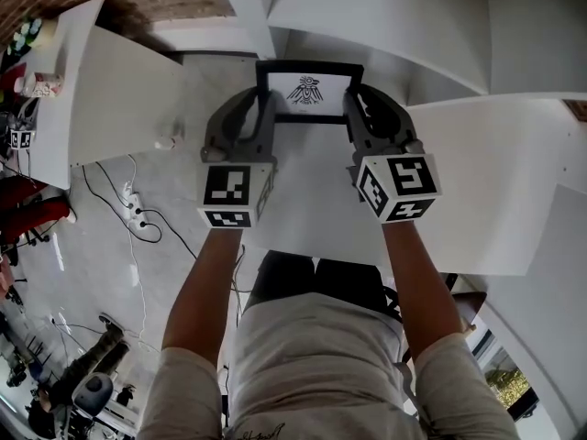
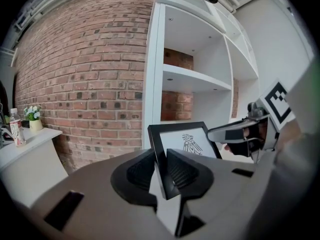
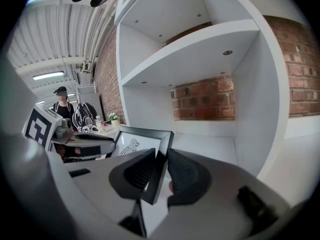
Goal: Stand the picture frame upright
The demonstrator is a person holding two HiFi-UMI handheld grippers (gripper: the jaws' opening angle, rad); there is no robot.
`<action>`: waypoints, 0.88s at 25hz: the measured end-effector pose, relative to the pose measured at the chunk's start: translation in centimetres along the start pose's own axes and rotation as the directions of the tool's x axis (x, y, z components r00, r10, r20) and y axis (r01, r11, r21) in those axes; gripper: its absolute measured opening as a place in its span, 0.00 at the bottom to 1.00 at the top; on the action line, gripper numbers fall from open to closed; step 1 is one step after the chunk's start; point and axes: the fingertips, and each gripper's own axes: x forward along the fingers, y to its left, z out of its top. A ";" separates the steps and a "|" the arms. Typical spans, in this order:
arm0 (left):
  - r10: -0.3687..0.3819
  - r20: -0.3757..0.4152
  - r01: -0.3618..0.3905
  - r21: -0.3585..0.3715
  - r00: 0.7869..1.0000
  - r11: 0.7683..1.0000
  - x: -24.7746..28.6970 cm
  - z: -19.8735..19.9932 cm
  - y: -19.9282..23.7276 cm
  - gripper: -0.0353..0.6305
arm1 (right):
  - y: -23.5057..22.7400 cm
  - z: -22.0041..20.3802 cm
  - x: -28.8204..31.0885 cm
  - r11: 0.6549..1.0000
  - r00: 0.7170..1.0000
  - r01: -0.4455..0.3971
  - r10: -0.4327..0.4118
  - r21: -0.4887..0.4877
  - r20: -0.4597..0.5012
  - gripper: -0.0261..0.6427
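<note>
The picture frame (image 1: 309, 92) has a black border and a white sheet with a dark bird drawing. It is held between my two grippers over the white table (image 1: 303, 200), face toward me and leaning back. My left gripper (image 1: 266, 122) is shut on its left edge, and my right gripper (image 1: 353, 117) is shut on its right edge. In the left gripper view the frame (image 2: 186, 140) rises from between the pads of the left gripper (image 2: 162, 173), with the right gripper (image 2: 240, 134) beyond. In the right gripper view the frame (image 3: 136, 144) sits in the right gripper (image 3: 160, 173). Whether its bottom edge touches the table is hidden.
A white shelf unit (image 2: 192, 79) stands right behind the frame against a brick wall (image 2: 85, 74). A side table (image 1: 110, 90) at the left carries a bottle (image 2: 17, 126) and a small flower pot (image 2: 34, 119). Cables (image 1: 133, 209) lie on the floor. A person (image 3: 62, 104) stands far off.
</note>
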 end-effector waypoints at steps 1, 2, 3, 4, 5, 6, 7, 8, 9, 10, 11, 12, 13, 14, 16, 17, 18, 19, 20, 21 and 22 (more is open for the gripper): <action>-0.002 -0.001 0.002 -0.001 1.000 1.000 0.2 -0.1 0.0 0.18 | -0.1 -0.1 0.1 1.000 1.000 -0.001 0.001 0.000 -0.002 0.17; -0.002 -0.004 0.002 -0.002 1.000 1.000 0.3 -0.3 0.0 0.18 | -0.2 -0.2 0.2 1.000 1.000 -0.003 0.003 0.001 -0.006 0.17; -0.001 -0.007 0.001 -0.004 1.000 1.000 0.5 -0.4 0.1 0.18 | -0.2 -0.3 0.4 1.000 1.000 -0.006 0.006 0.002 -0.009 0.17; 0.000 -0.009 0.000 -0.005 1.000 1.000 0.6 -0.6 0.2 0.18 | -0.2 -0.4 0.5 1.000 1.000 -0.007 0.007 0.004 -0.012 0.17; 0.001 -0.012 -0.001 -0.006 1.000 1.000 0.8 -0.7 0.2 0.18 | -0.3 -0.5 0.7 1.000 1.000 -0.007 0.007 0.005 -0.015 0.17; 0.000 -0.014 0.000 -0.007 1.000 1.000 0.9 -0.8 0.3 0.18 | -0.4 -0.6 0.8 1.000 1.000 -0.006 0.006 0.008 -0.017 0.17; -0.001 -0.018 0.001 -0.008 1.000 1.000 1.1 -1.0 0.3 0.18 | -0.5 -0.7 0.9 1.000 1.000 -0.005 0.005 0.012 -0.020 0.17; -0.002 -0.022 0.002 -0.011 1.000 1.000 1.2 -1.1 0.3 0.18 | -0.5 -0.8 1.0 1.000 1.000 -0.004 0.005 0.017 -0.022 0.17; -0.003 -0.026 0.003 -0.015 1.000 1.000 1.3 -1.3 0.4 0.18 | -0.6 -0.9 1.2 1.000 1.000 -0.004 0.005 0.022 -0.025 0.17; -0.003 -0.030 0.002 -0.021 1.000 1.000 1.4 -1.4 0.4 0.18 | -0.6 -1.0 1.2 1.000 1.000 -0.005 0.005 0.026 -0.026 0.16; -0.002 -0.034 0.001 -0.027 0.999 1.000 1.5 -1.6 0.4 0.18 | -0.7 -1.0 1.3 1.000 1.000 -0.004 0.005 0.030 -0.026 0.16; 0.000 -0.039 -0.001 -0.031 0.999 1.000 1.6 -1.7 0.5 0.18 | -0.8 -1.1 1.4 0.999 1.000 -0.004 0.005 0.034 -0.025 0.16; 0.002 -0.044 -0.004 -0.034 0.999 0.999 1.8 -1.9 0.5 0.18 | -0.8 -1.1 1.5 0.999 1.000 -0.005 0.006 0.038 -0.024 0.16; 0.004 -0.048 -0.006 -0.036 0.999 0.999 2.0 -2.0 0.6 0.18 | -0.9 -1.2 1.6 0.999 1.000 -0.006 0.007 0.043 -0.026 0.16; 0.006 -0.057 -0.008 -0.038 0.998 0.999 2.3 -2.2 0.7 0.18 | -1.0 -1.4 1.9 0.999 0.999 -0.008 0.010 0.051 -0.033 0.16; 0.006 -0.060 -0.008 -0.039 0.998 0.999 2.4 -2.3 0.8 0.18 | -1.1 -1.5 1.9 0.998 0.999 -0.009 0.010 0.054 -0.036 0.16; 0.006 -0.063 -0.008 -0.041 0.998 0.999 2.6 -2.3 0.8 0.18 | -1.2 -1.6 2.0 0.998 0.999 -0.008 0.010 0.057 -0.038 0.16; 0.007 -0.066 -0.009 -0.042 0.998 0.999 2.7 -2.4 0.8 0.17 | -1.3 -1.6 2.1 0.998 0.999 -0.007 0.009 0.059 -0.039 0.16; 0.008 -0.067 -0.011 -0.043 0.998 0.999 2.8 -2.4 0.8 0.17 | -1.3 -1.6 2.2 0.998 0.999 -0.005 0.008 0.061 -0.041 0.16; 0.010 -0.066 -0.012 -0.044 0.998 0.999 2.9 -2.4 0.9 0.17 | -1.4 -1.6 2.3 0.998 0.999 -0.004 0.006 0.063 -0.042 0.16; 0.011 -0.066 -0.014 -0.043 0.998 0.999 3.0 -2.4 1.0 0.17 | -1.4 -1.5 2.4 0.998 0.999 -0.003 0.006 0.064 -0.042 0.16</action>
